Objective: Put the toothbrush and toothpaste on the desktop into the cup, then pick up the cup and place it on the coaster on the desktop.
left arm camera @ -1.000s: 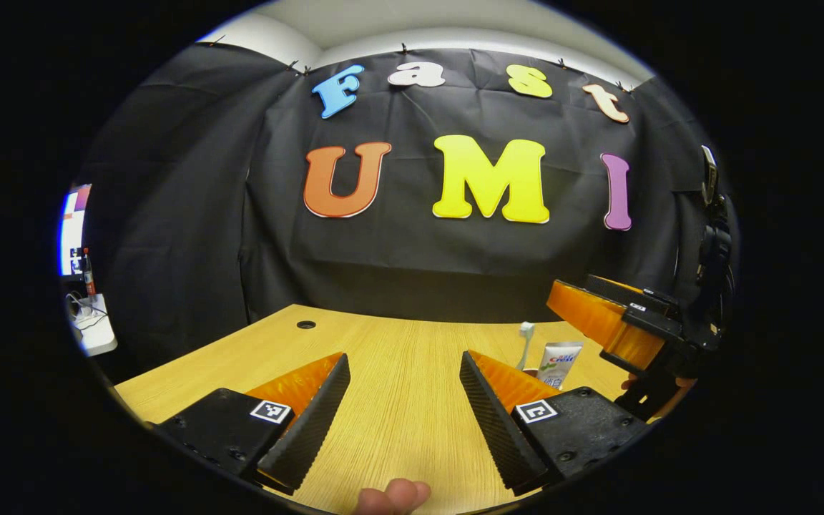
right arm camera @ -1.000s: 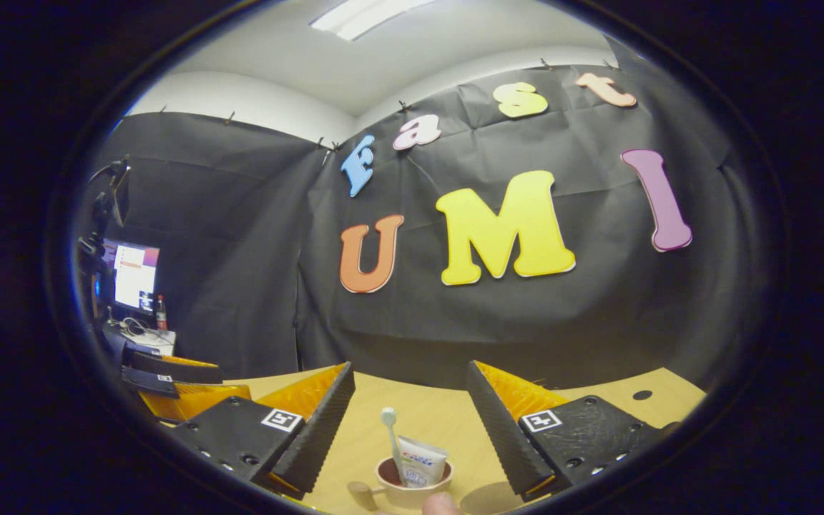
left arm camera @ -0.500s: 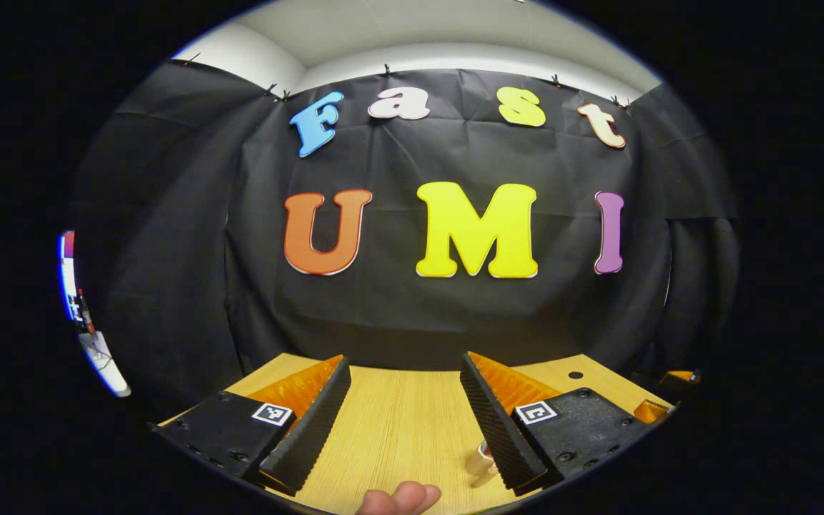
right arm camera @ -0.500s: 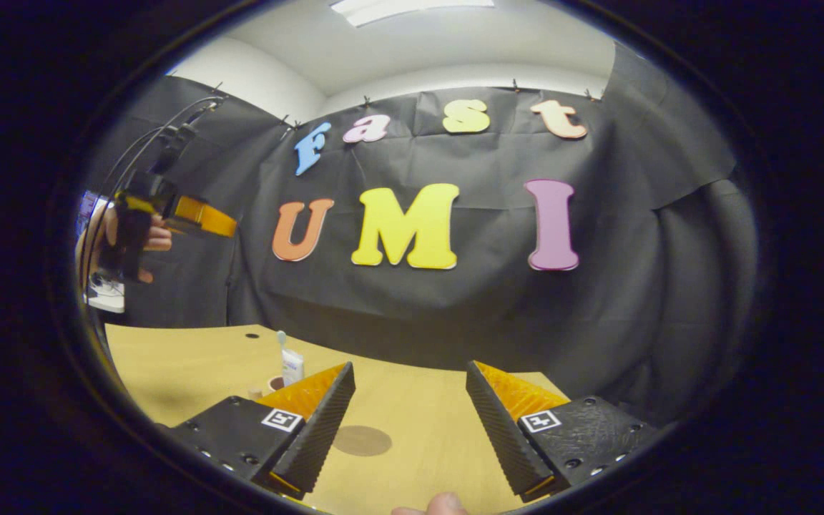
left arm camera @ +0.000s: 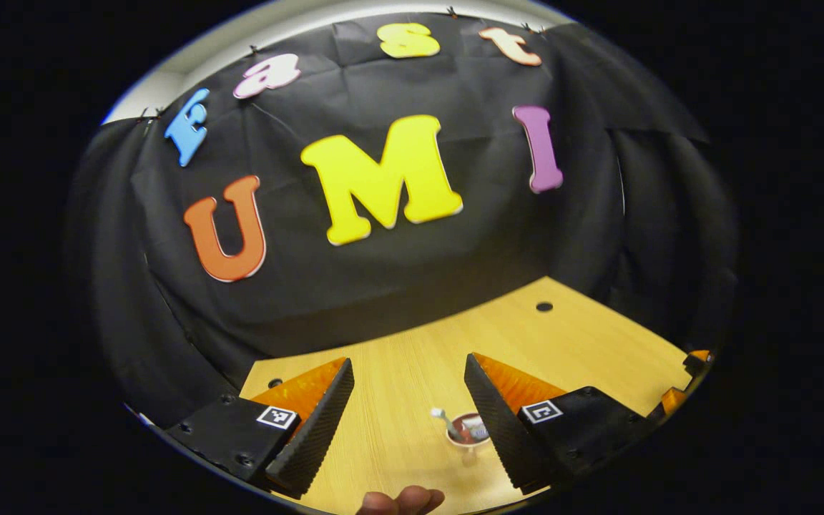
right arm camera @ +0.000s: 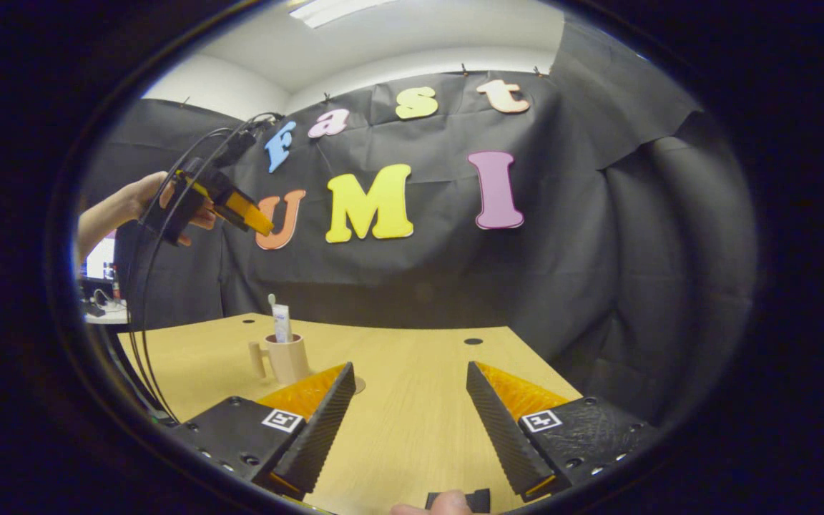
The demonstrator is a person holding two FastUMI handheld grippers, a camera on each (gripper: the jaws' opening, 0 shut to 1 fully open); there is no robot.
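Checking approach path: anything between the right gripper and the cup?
Right gripper view: only bare desktop between the right gripper and the cup; a coaster's edge shows nearby.

In the left gripper view, the right finger (left arm camera: 487, 404) of the left tongs (left arm camera: 408, 400) covers the right side of the cup (left arm camera: 463, 438), so the paste (left arm camera: 476, 427) shows as a sliver and the coaster cannot be made out there. The brush (left arm camera: 445, 422) is too small to tell its bristles. A fingertip (left arm camera: 401, 499) is cut off at the bottom edge. In the right gripper view, the coaster (right arm camera: 359, 385) is mostly hidden behind the left finger (right arm camera: 322, 418) of the right tongs (right arm camera: 408, 404); the far tongs (right arm camera: 258, 222) are too small to judge their gap
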